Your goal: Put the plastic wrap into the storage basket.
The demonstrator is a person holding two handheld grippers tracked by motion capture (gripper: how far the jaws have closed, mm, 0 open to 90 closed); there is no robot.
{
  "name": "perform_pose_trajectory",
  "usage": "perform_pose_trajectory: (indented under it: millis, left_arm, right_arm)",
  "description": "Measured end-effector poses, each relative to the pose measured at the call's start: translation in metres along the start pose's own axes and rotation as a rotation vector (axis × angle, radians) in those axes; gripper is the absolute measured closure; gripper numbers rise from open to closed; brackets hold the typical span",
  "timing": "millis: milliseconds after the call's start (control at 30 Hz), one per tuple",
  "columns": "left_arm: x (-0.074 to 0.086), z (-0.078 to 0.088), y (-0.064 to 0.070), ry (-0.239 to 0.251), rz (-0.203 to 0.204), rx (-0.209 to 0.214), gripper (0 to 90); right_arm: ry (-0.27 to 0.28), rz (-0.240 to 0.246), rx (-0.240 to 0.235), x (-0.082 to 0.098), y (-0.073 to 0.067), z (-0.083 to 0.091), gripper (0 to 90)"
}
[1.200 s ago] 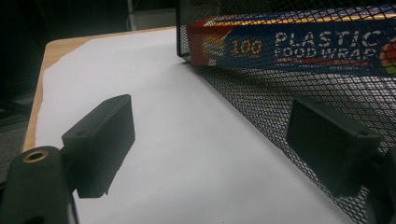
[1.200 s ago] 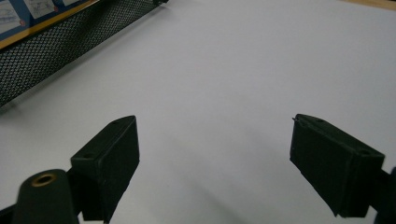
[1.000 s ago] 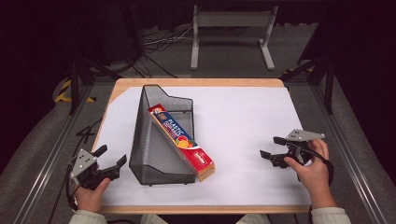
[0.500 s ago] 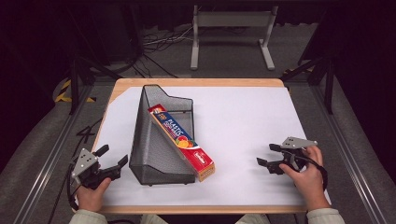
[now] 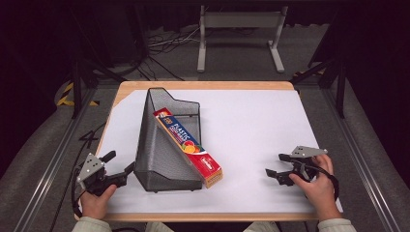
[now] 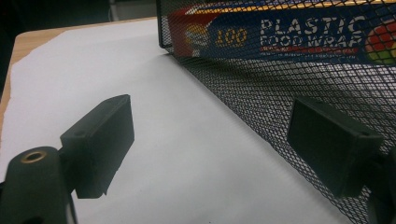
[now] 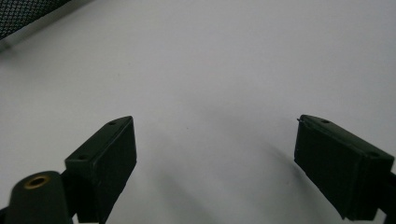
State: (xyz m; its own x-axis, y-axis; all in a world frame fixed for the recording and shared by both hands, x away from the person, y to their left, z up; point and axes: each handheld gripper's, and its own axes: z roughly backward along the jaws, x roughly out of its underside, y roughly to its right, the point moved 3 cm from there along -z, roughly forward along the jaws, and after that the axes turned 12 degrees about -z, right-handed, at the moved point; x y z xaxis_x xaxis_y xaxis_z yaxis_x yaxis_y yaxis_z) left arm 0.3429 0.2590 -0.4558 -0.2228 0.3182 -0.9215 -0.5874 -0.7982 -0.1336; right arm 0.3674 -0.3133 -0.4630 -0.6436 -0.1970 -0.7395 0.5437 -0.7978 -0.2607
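Observation:
A black wire-mesh holder [image 5: 162,150] lies on its side on the white sheet. A red and blue box of plastic food wrap [image 5: 191,147] leans in it, one end poking out toward the front. My left gripper [image 5: 121,162] rests open at the table's near left corner, just left of the mesh; in the left gripper view the left gripper [image 6: 210,135] has bare sheet between its jaws, with the mesh [image 6: 261,79] and box [image 6: 289,32] beyond. My right gripper [image 5: 274,165] sits low at the near right; its jaws have just been opening, and the right gripper [image 7: 215,149] holds nothing.
The white sheet [image 5: 251,125] covers most of the wooden table [image 5: 203,85]. Behind the table stand a grey metal frame [image 5: 239,29] and loose cables on the floor. A corner of the mesh [image 7: 18,14] shows at the top left of the right gripper view.
My right hand has come down and back toward the table's near edge, still with nothing in its jaws. The left hand, the holder and the box have stayed put.

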Motion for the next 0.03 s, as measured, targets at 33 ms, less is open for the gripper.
perform_pose_trajectory:
  millis: [33]
  left_arm:
    - [0.0002,0.0001,0.0000,-0.001,-0.001,0.000,15.7]
  right_arm:
    - [-0.004,0.004,-0.004,0.0002,-0.0001,-0.0003,12.9]
